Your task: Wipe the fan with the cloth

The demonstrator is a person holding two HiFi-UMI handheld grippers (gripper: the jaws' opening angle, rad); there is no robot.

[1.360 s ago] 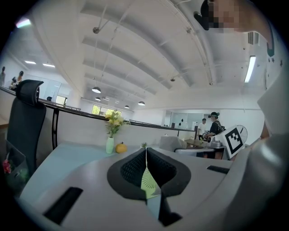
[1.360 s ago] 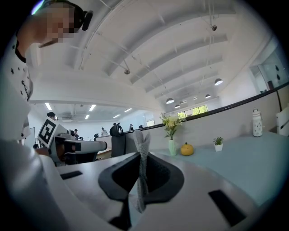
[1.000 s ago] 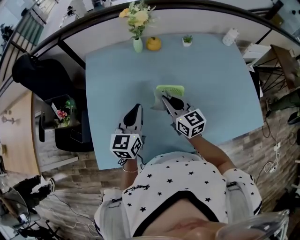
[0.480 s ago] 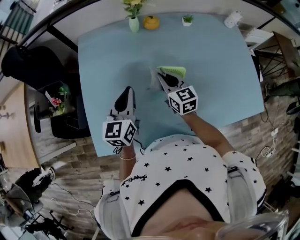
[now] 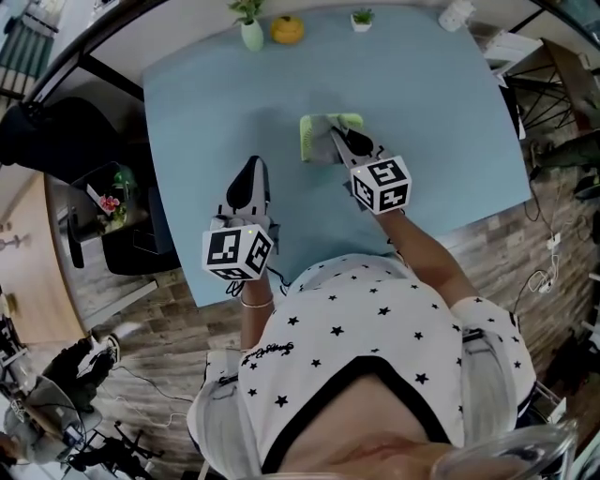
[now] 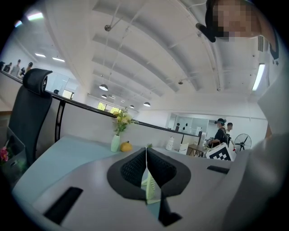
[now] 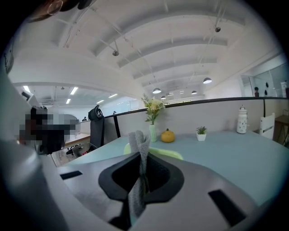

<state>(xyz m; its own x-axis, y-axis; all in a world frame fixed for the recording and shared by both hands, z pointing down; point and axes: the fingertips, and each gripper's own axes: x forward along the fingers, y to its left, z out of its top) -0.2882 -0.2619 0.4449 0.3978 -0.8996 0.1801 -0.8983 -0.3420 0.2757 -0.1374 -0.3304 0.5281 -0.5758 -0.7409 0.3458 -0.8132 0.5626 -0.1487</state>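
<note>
Your right gripper [image 5: 339,142] reaches forward over the blue worktop [image 5: 441,112]. Its jaws are clamped on a grey cloth [image 5: 321,153]. In the right gripper view, the cloth [image 7: 139,140] stands up in a fold between the closed jaws of that gripper [image 7: 141,159] and hangs down below them.

The fan [image 5: 307,138] is small and pale green. It lies on the worktop near the middle, just ahead of the right gripper. The cloth rests against its near side and covers part of it. In the right gripper view the fan [image 7: 168,154] shows as a low green shape directly behind the cloth.

Your left gripper [image 5: 251,175] hangs over the near left part of the worktop, well apart from the fan and cloth. The left gripper view shows the jaws of this gripper [image 6: 146,163] pressed together at their tips, with nothing gripped between them.

Along the far edge of the worktop stand a white vase [image 5: 251,36] with flowers, an orange pumpkin [image 5: 287,30], a small potted plant [image 5: 361,18] and a white jar [image 5: 457,14]. The vase and pumpkin stand close together, and the jar is off to the right. A black chair [image 5: 42,141] stands on the floor to the left of the worktop.
</note>
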